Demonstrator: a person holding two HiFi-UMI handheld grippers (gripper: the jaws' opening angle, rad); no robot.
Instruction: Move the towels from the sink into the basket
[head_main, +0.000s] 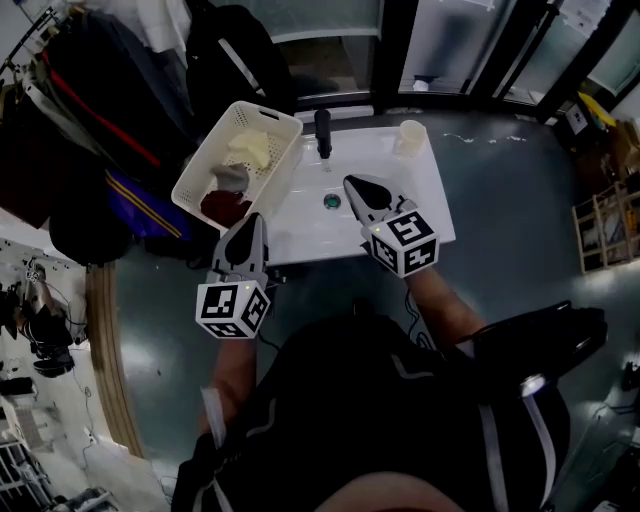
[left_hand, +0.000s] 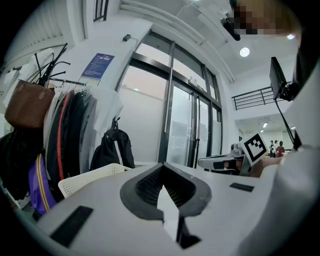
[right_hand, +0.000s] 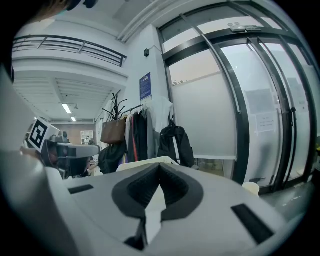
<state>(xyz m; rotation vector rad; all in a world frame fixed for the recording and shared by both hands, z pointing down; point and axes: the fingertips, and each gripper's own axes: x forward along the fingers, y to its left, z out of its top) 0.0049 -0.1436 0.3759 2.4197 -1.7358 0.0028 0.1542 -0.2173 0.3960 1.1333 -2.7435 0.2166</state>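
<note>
The white sink (head_main: 400, 215) holds no towel; only its green drain (head_main: 331, 201) shows in the basin. To its left the white perforated basket (head_main: 275, 165) holds a yellow towel (head_main: 250, 150), a grey towel (head_main: 232, 178) and a dark red towel (head_main: 224, 208). My left gripper (head_main: 256, 222) is shut and empty, hovering at the sink's front left corner just below the basket. Over the basin beside the drain, my right gripper (head_main: 352, 185) is also shut and empty. In the gripper views, the left gripper's (left_hand: 162, 167) and the right gripper's (right_hand: 160, 167) jaws meet with nothing between them.
A black faucet (head_main: 323, 133) stands at the back of the sink, and a pale cup (head_main: 411, 137) at its back right corner. Coats and bags (head_main: 110, 120) hang on a rack to the left, and a black backpack (head_main: 235, 55) leans behind the basket. Glass doors (head_main: 440, 40) run along the far side.
</note>
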